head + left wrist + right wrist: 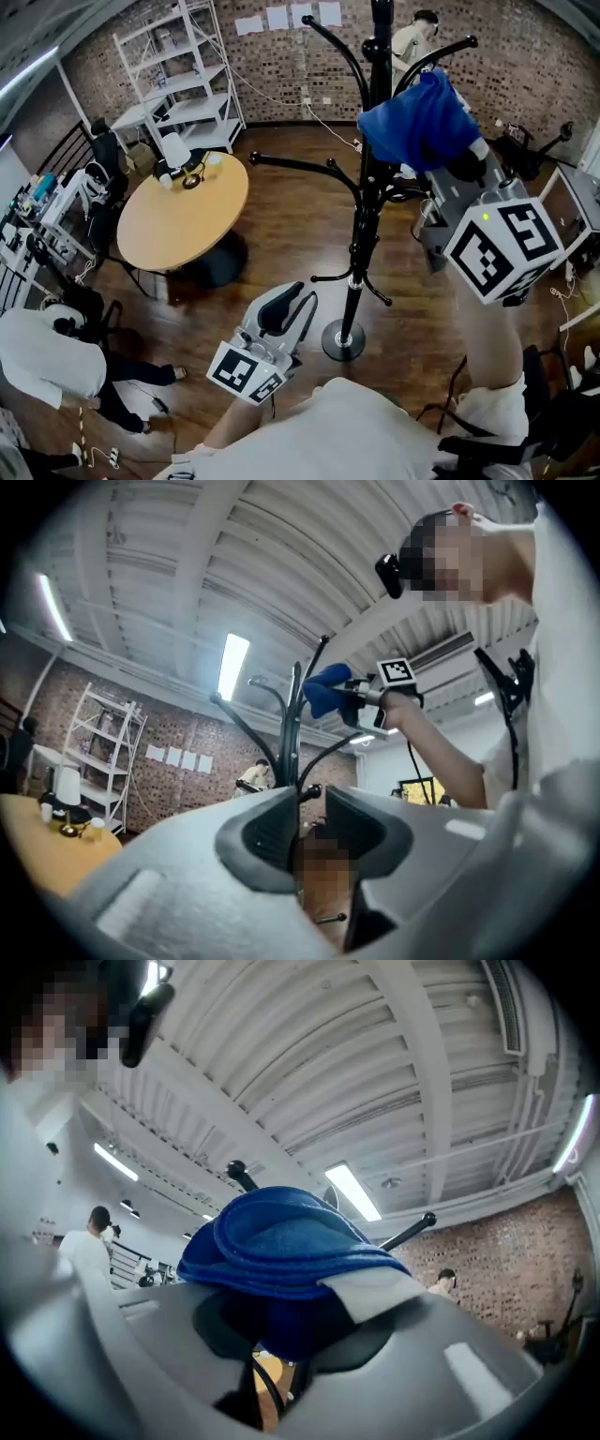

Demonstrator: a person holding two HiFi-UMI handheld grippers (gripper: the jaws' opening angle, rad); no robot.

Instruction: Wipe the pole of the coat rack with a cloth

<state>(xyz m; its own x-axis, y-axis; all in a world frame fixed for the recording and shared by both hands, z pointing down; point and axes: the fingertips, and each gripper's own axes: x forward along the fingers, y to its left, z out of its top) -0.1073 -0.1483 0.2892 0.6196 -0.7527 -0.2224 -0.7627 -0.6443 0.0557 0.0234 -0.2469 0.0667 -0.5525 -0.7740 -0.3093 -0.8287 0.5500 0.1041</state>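
Observation:
The black coat rack pole (360, 234) stands mid-room on a round base (343, 339), with curved hooks branching off its upper part. My right gripper (455, 155) is raised and shut on a folded blue cloth (415, 122), which rests against the pole's upper part among the hooks. In the right gripper view the cloth (281, 1241) bulges over the jaws of the right gripper (281, 1335), with a hook arm (412, 1232) behind it. My left gripper (292, 307) hangs low, left of the pole's foot, touching nothing. In the left gripper view, the left gripper (309, 827) shows a narrow empty gap.
A round wooden table (183, 216) with small items stands to the left, and white shelving (187, 75) lines the brick wall behind it. One person (47, 356) crouches at lower left; another person (412, 37) is beyond the rack. Desks and cables (581, 206) crowd the right side.

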